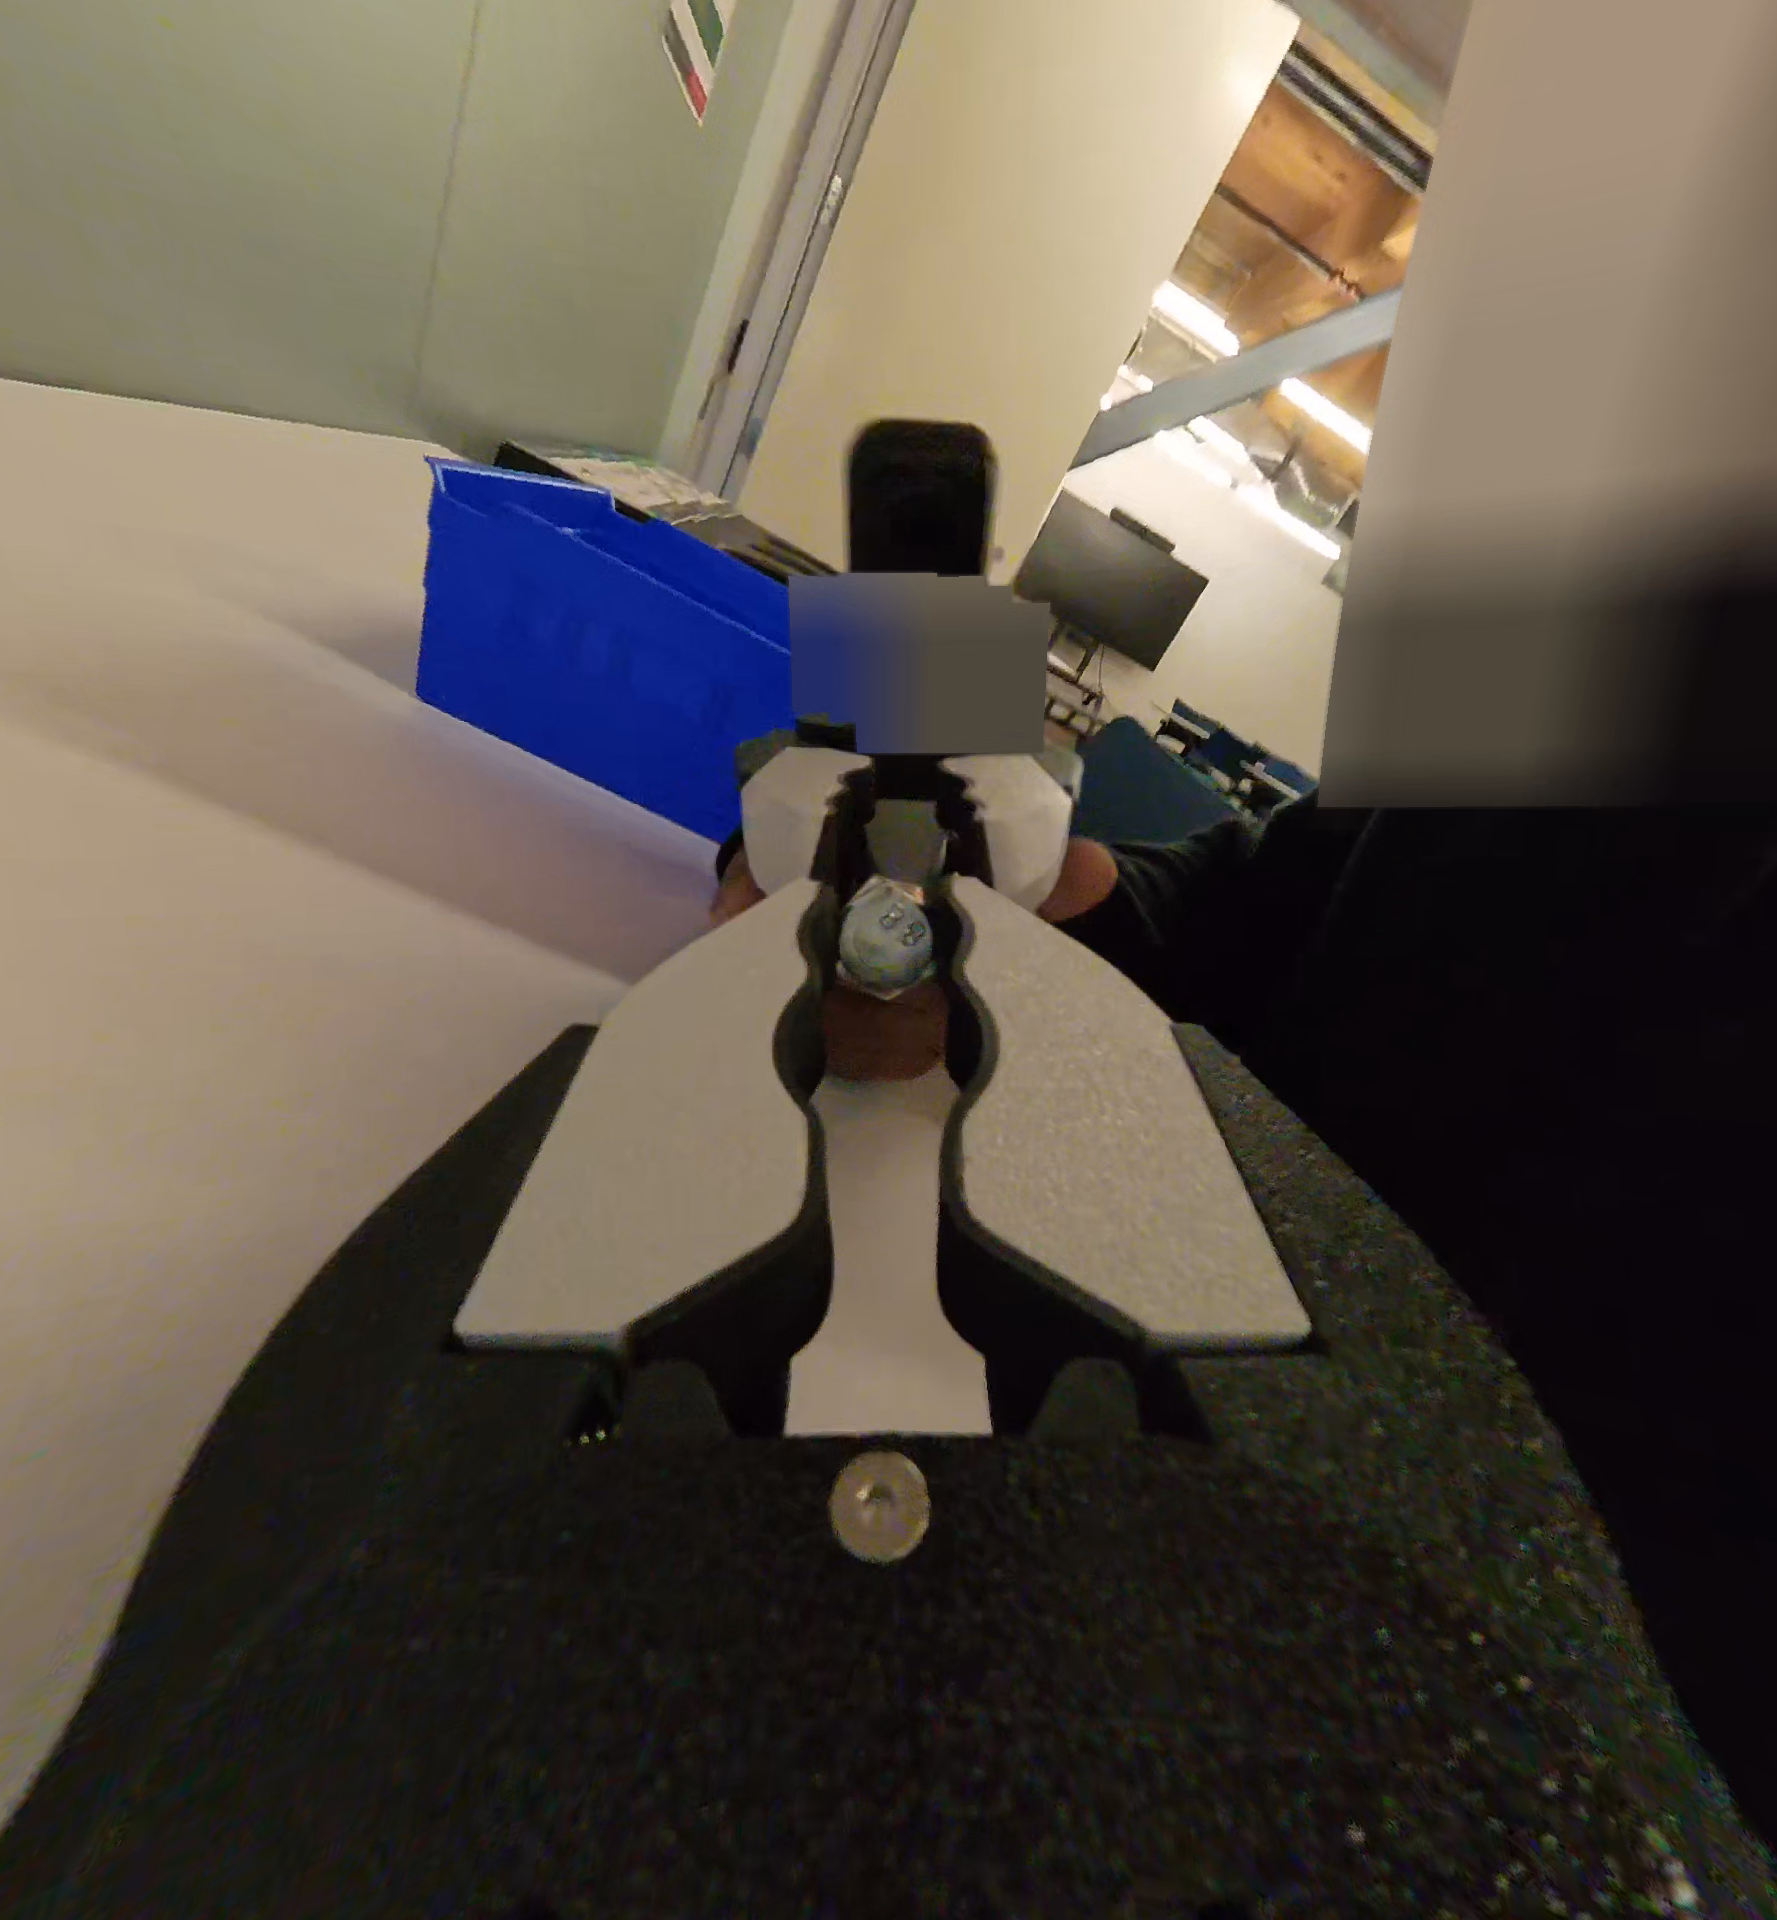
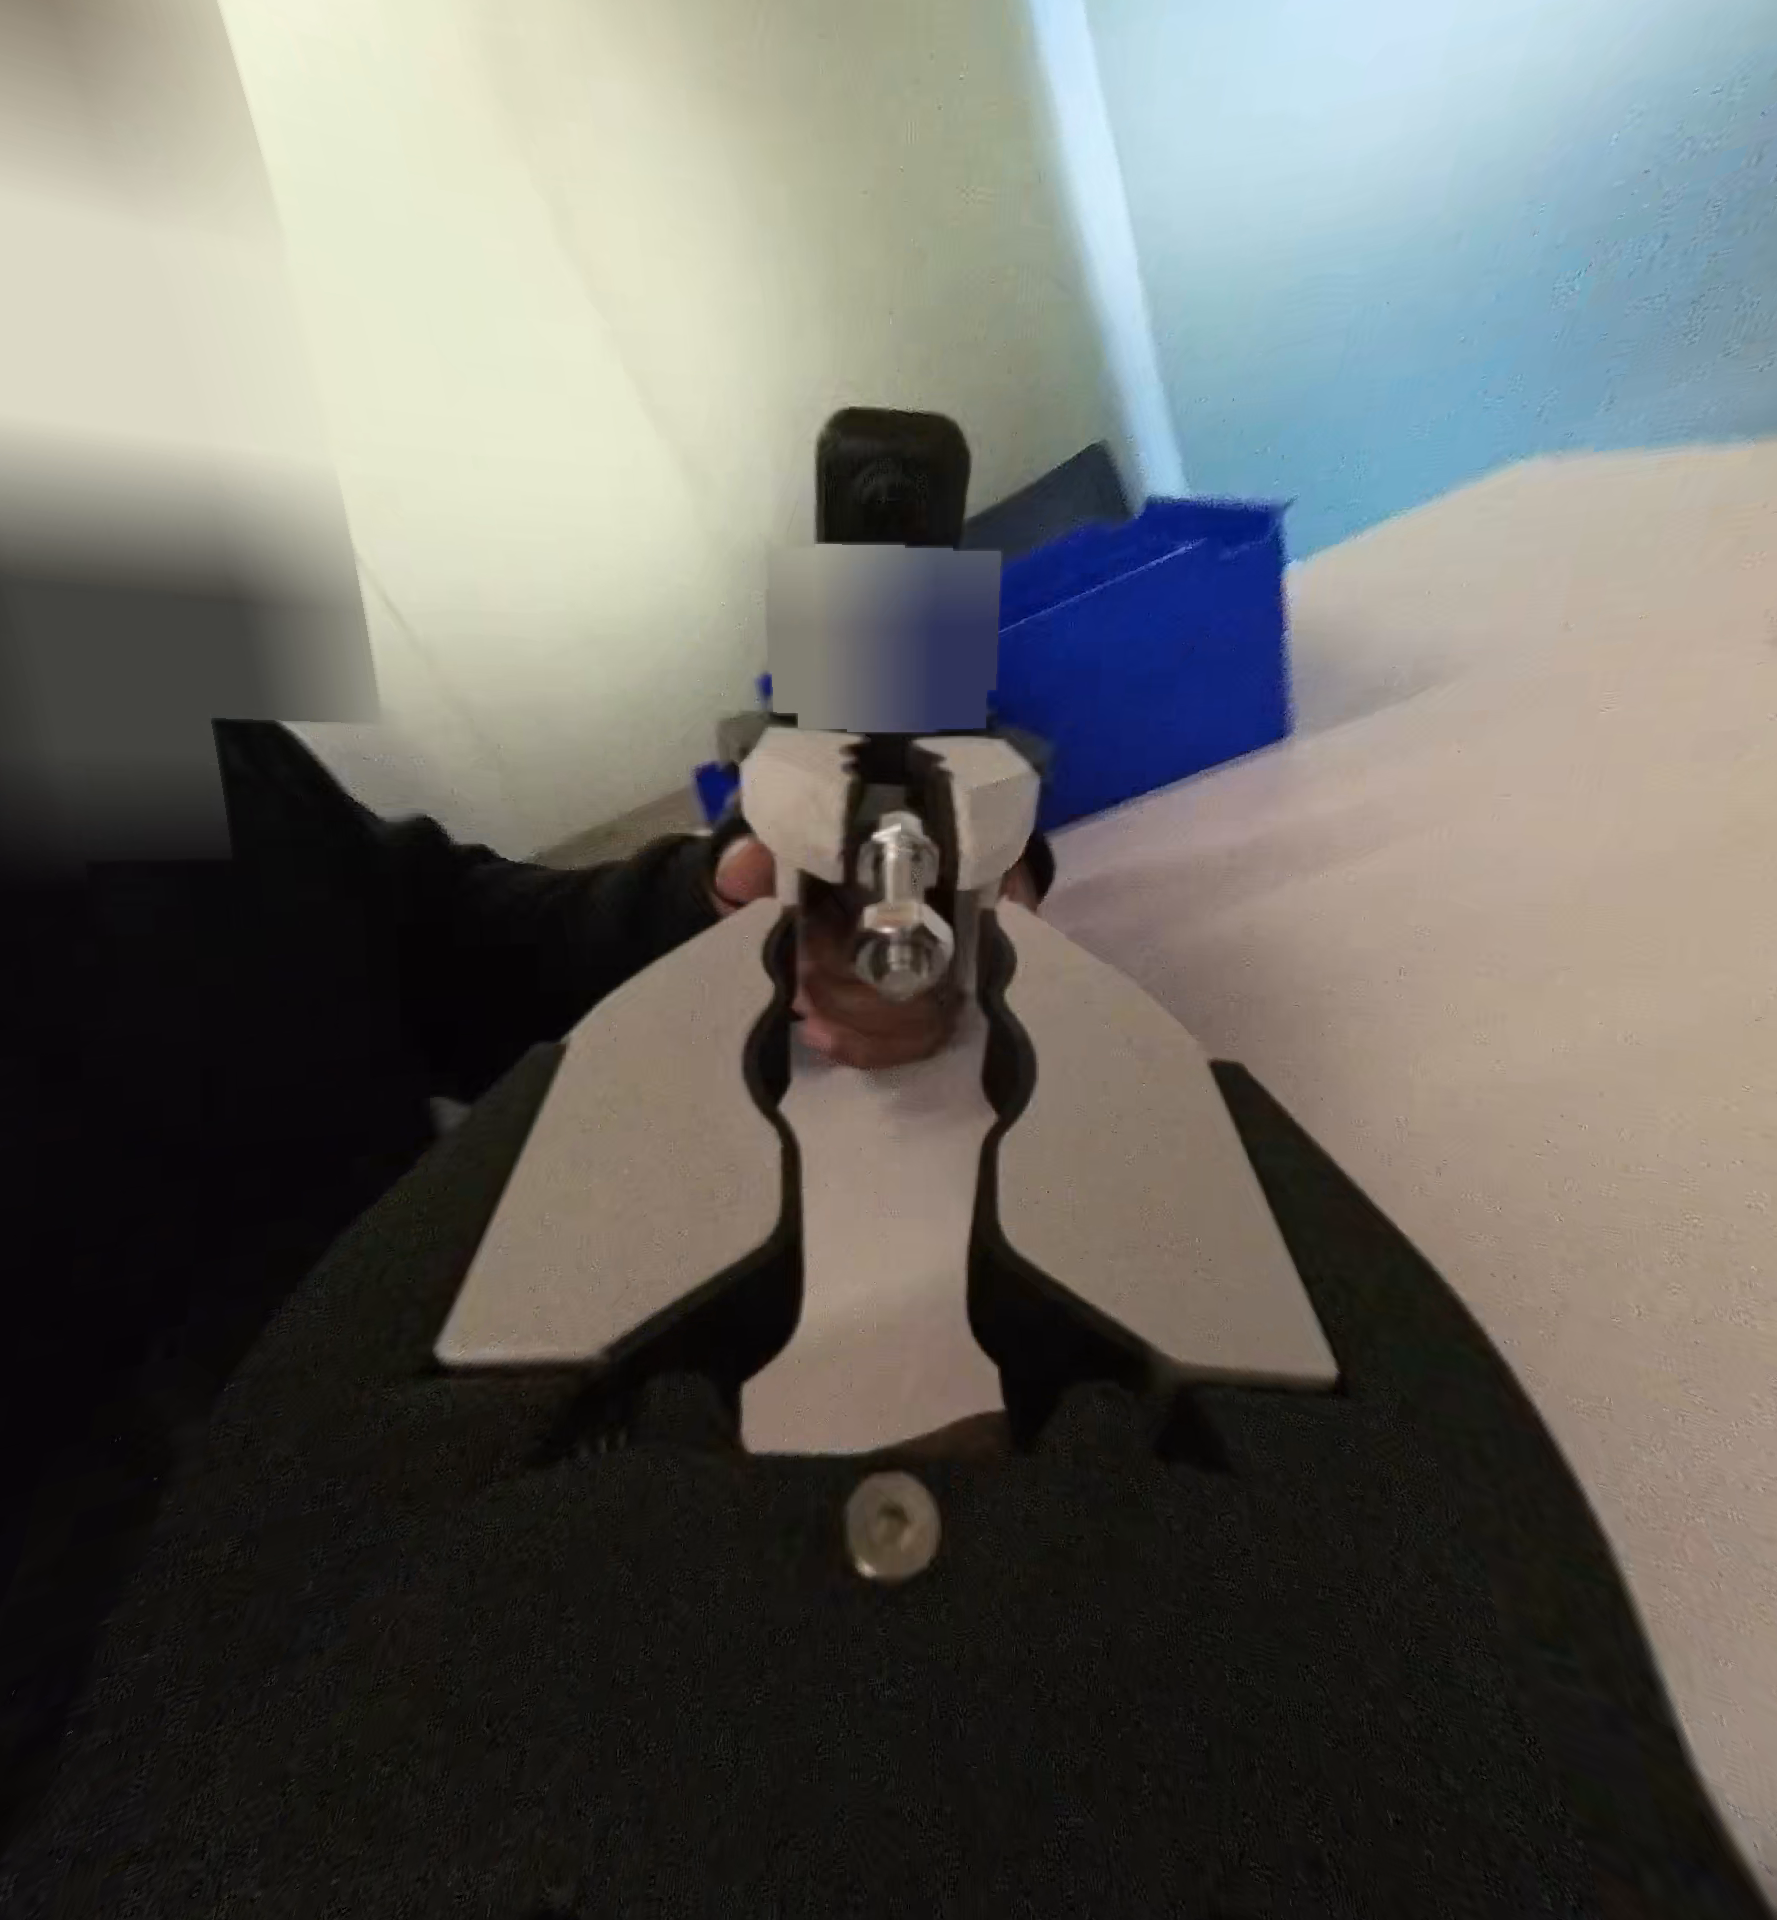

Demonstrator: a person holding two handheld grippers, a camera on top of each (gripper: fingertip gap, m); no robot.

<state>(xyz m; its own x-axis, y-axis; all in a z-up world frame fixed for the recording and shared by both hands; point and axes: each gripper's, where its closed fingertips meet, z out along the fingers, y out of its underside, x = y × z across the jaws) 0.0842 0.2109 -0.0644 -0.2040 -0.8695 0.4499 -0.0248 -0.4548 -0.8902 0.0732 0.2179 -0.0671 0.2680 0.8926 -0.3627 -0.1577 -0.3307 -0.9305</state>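
Left tongs [image 1: 884, 940] closed on hex bolt head [image 1: 884, 935], pads pressing both sides. Right tongs [image 1: 899, 821] face them, tip to tip, just beyond bolt; gripped object hidden. Blue bin [image 1: 593, 644] behind on white surface [image 1: 188, 727]. Dark sleeve [image 1: 1227, 883] at right.

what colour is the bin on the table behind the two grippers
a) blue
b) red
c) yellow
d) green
a: the bin standing on the white table behind the grippers is plainly blue, and the right wrist view shows the same blue.
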